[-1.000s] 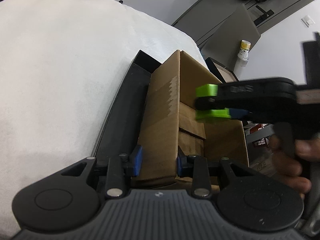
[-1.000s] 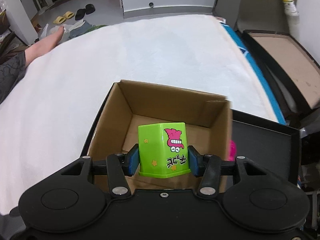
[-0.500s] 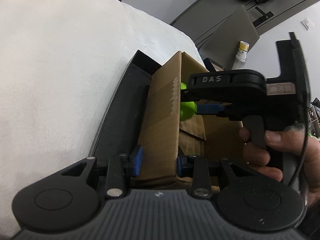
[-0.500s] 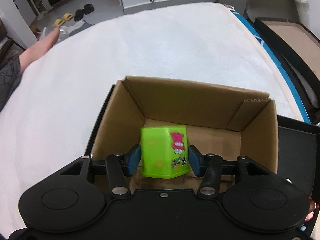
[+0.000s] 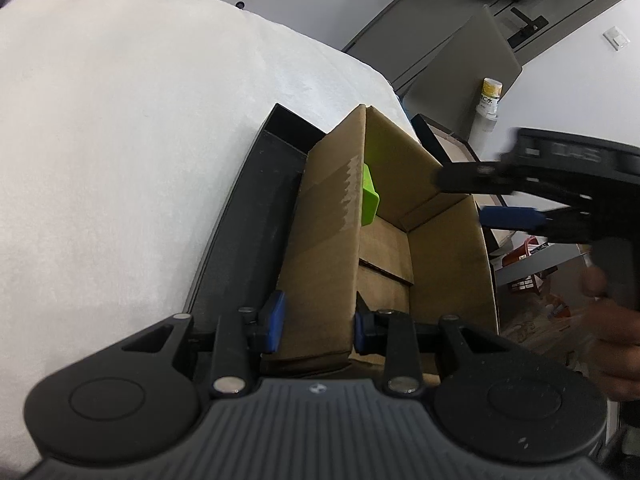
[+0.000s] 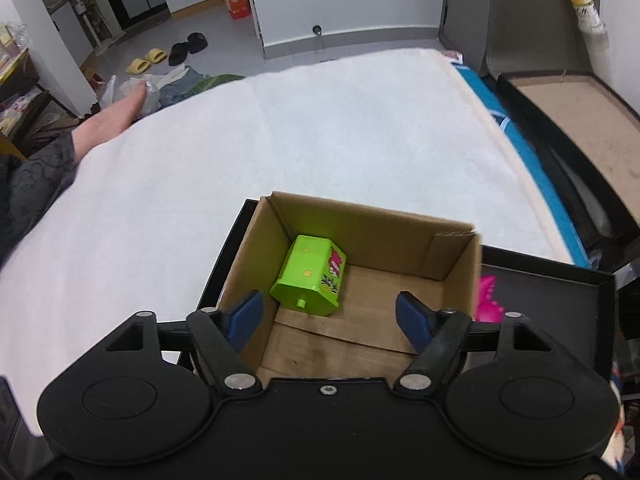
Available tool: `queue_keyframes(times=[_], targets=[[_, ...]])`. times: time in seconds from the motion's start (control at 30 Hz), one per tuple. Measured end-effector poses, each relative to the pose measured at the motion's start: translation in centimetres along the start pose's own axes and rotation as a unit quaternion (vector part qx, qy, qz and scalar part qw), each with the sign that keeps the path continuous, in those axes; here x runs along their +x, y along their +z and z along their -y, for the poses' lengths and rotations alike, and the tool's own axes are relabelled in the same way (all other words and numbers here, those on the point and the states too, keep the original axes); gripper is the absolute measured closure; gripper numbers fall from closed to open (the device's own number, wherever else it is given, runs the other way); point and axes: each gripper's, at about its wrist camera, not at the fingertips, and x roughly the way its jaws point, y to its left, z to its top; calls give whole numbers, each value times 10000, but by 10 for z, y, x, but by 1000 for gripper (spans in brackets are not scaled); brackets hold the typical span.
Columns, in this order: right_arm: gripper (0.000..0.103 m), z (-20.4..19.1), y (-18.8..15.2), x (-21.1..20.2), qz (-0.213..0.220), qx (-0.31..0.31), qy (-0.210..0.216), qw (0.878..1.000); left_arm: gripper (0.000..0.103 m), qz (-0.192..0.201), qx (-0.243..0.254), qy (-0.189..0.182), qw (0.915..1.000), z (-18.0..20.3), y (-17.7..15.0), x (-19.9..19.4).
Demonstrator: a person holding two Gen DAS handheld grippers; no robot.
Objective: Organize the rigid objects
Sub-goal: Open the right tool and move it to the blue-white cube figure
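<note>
The left tool (image 5: 316, 322) is clamped on the side wall of the cardboard box (image 5: 332, 216), which sits in a black tray (image 5: 256, 208) on the white bed (image 5: 120, 140). The right tool (image 6: 329, 312) hangs above the box, its jaws just spread wide with nothing between them. The green toy box (image 6: 310, 276) lies tilted on its side in the box's far left corner, clear of both pads.

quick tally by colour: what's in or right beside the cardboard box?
Green: 1, the green toy box, on its side in the cardboard box
Pink: 1, a pink toy outside its right wall, on the black tray
Total: 2
</note>
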Motion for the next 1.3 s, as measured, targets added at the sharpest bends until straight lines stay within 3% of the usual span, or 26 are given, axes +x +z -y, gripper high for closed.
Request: queue_keyframes(times=[0.23,0.77,1.3], targets=[[23,21,-3,-40,173,-22,-13,9998,72,15,33,136,9999,4,2,-2],[19,91,-36,-88,409,453,-182,9980,73,150,53,442,9989,17,-4,-5],[17,148,-91,-72,79,824,-231,9963,73,133,23,533,9985,22,-4,-4]])
